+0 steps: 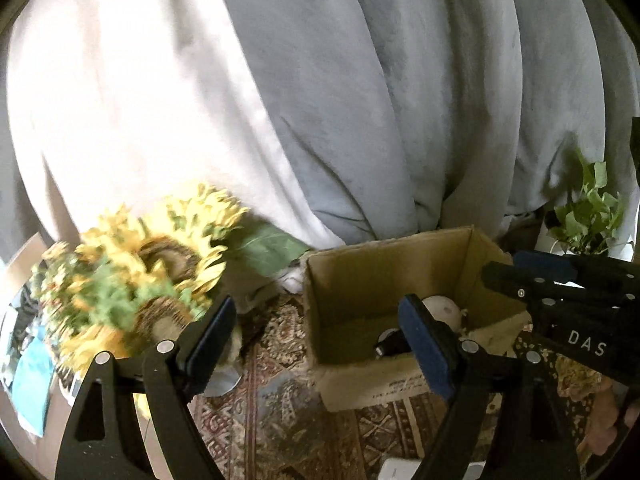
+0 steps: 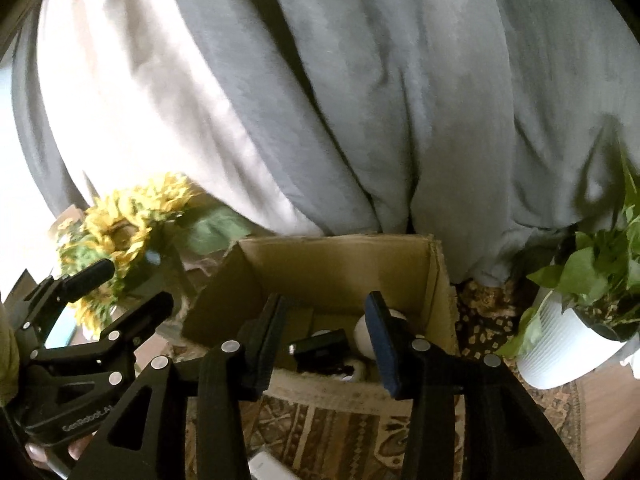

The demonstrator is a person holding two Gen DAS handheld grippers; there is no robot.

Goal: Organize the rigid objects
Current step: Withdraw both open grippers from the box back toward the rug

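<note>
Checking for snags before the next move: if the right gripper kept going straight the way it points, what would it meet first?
Probably the black object lying inside the cardboard box, framed between the right gripper's open fingers; depth is unclear.

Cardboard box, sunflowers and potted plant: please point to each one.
cardboard box (image 2: 332, 264), right wrist view, inner back wall.
sunflowers (image 1: 132, 240), left wrist view, yellow petals.
potted plant (image 2: 560, 352), right wrist view, white pot.

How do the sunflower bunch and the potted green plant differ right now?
The sunflower bunch is yellow and lies left of the cardboard box; the potted green plant is all green leaves, right of the box. The plant stands in a white ribbed pot; the sunflowers' container isn't discernible. Both sit before the grey curtain.
</note>
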